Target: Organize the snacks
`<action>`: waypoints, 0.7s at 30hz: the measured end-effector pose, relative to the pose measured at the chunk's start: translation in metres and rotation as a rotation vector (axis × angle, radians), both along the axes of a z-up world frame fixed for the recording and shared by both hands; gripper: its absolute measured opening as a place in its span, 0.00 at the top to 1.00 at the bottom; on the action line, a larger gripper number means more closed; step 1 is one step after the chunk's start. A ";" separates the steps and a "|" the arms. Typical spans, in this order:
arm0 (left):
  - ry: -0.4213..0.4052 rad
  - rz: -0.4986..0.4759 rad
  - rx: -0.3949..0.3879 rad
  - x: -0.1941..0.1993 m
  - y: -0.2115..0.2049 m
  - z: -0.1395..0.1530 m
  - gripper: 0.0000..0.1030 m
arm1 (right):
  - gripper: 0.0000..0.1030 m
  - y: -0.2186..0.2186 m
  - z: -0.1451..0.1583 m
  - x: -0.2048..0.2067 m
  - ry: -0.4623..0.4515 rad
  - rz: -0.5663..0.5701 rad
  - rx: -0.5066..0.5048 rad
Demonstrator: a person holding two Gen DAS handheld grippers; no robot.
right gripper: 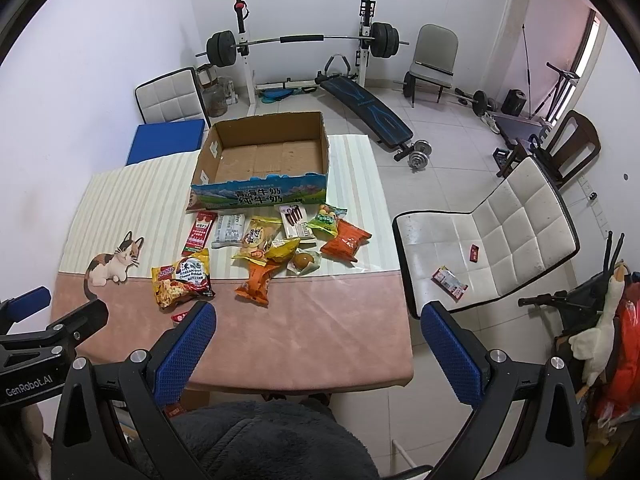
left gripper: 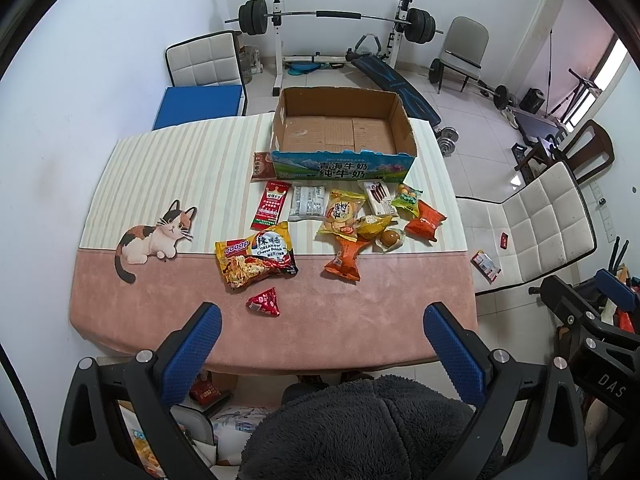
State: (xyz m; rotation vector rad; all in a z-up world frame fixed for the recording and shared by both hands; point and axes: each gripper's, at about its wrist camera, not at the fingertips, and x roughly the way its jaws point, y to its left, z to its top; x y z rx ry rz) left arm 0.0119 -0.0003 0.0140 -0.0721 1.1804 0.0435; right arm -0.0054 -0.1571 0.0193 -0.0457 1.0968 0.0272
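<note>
Snacks (left gripper: 344, 220), loose lot, mid-table, in front of an empty cardboard box (left gripper: 340, 128).
Noodle packet (left gripper: 256, 254) straddles the cloth's pink band; bare pink table (left gripper: 360, 328) edge nearest. Left gripper (left gripper: 322, 344) and right gripper (right gripper: 316, 344) hover over that edge, jaws spread, holding nothing.

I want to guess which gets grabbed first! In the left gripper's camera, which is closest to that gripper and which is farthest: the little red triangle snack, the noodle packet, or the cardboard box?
From the left gripper:
1. Red triangle snack, just ahead on the pink cloth, slightly left.
2. Noodle packet, behind it, by the cat picture's side.
3. Cardboard box, farthest, at the table's far edge.
</note>
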 end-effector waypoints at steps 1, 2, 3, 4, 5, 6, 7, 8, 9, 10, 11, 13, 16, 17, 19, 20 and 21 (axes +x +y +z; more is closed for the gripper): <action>0.000 0.001 -0.001 0.000 0.000 0.000 0.00 | 0.00 -0.001 0.000 0.000 -0.001 0.001 0.001; -0.001 0.002 -0.002 0.002 0.000 0.001 0.00 | 0.00 0.000 0.000 0.001 -0.002 0.001 0.002; -0.001 0.002 -0.002 0.001 0.000 0.001 0.00 | 0.00 0.001 0.000 0.001 -0.002 0.000 0.003; -0.002 0.003 -0.002 0.003 0.000 0.002 0.00 | 0.00 -0.001 0.000 0.000 -0.002 0.000 0.003; -0.001 0.003 -0.003 0.003 -0.001 0.001 0.00 | 0.00 -0.001 0.000 0.001 -0.003 0.000 0.006; -0.002 0.003 -0.004 0.005 -0.001 0.001 0.00 | 0.00 0.000 -0.001 0.002 -0.002 0.000 0.009; -0.002 0.002 -0.003 0.004 -0.001 0.001 0.00 | 0.00 -0.001 -0.001 0.002 0.001 -0.002 0.013; -0.003 0.003 -0.003 0.007 -0.001 0.000 0.00 | 0.00 -0.001 -0.004 0.005 0.008 -0.005 0.021; -0.004 0.010 -0.004 0.007 0.001 -0.001 0.00 | 0.00 -0.004 -0.006 0.004 0.011 -0.008 0.030; -0.005 0.018 -0.006 0.010 0.002 -0.002 0.00 | 0.00 -0.005 -0.012 0.009 0.019 -0.013 0.040; -0.007 0.034 -0.006 0.016 0.005 -0.008 0.00 | 0.00 -0.006 -0.018 0.012 0.030 -0.018 0.047; 0.010 0.048 -0.009 0.025 0.009 -0.019 0.00 | 0.00 -0.009 -0.036 0.023 0.064 -0.028 0.083; 0.045 0.072 0.009 0.042 0.017 -0.044 0.00 | 0.00 -0.016 -0.068 0.039 0.122 -0.056 0.134; 0.052 0.075 0.015 0.046 0.020 -0.052 0.00 | 0.00 -0.018 -0.083 0.048 0.146 -0.074 0.155; 0.080 0.086 0.055 0.058 0.025 -0.072 0.00 | 0.00 -0.021 -0.113 0.065 0.183 -0.098 0.187; 0.094 0.085 0.062 0.064 0.029 -0.084 0.00 | 0.00 -0.020 -0.127 0.073 0.207 -0.112 0.191; 0.108 0.087 0.072 0.070 0.033 -0.095 0.00 | 0.00 -0.021 -0.140 0.082 0.228 -0.123 0.201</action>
